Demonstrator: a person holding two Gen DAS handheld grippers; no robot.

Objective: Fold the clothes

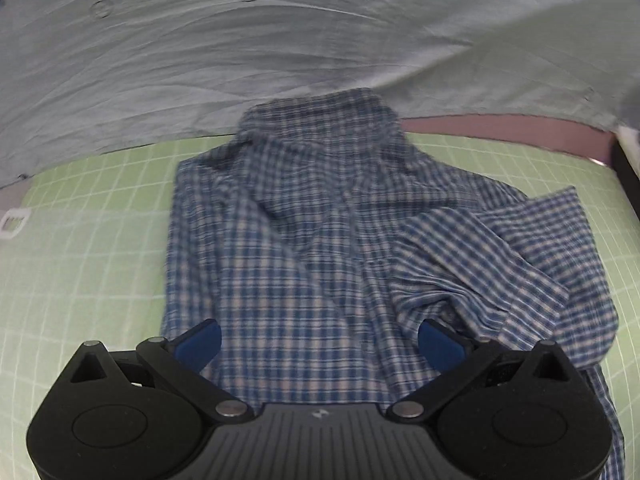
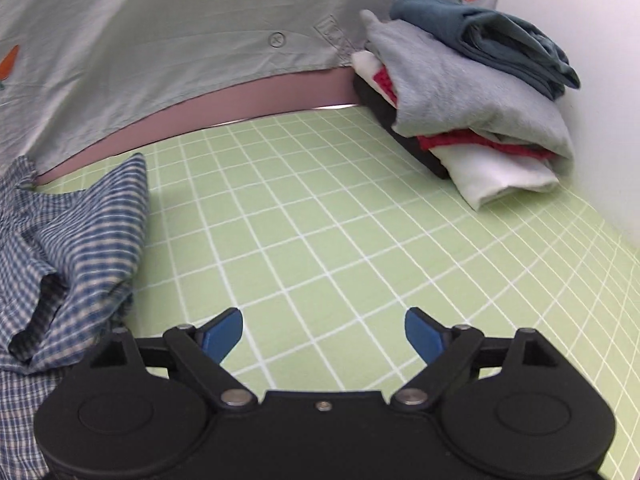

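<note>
The soft, limp plaid shirt [image 1: 304,240] is spread on the green bench [image 2: 320,220], both left tongs [image 1: 318,346] and right tongs [image 2: 323,336] are held wide and empty, and its bunched sleeve [image 1: 460,280] is probably best gripped near the cuff.

Left gripper [image 1: 318,344] and right gripper [image 2: 324,336]: black bodies, round side housings, silver pivot pins, blue finger pads [image 1: 200,342]; ribbed grey centre plate on left.

We see a blue-and-white checked shirt [image 1: 304,240] lying on the green grid mat, collar at the far end. Left side is tucked in straight; its right sleeve [image 1: 492,264] lies crumpled across the body. Folded clothes stack [image 2: 472,112] sits at the mat's far right corner.
</note>
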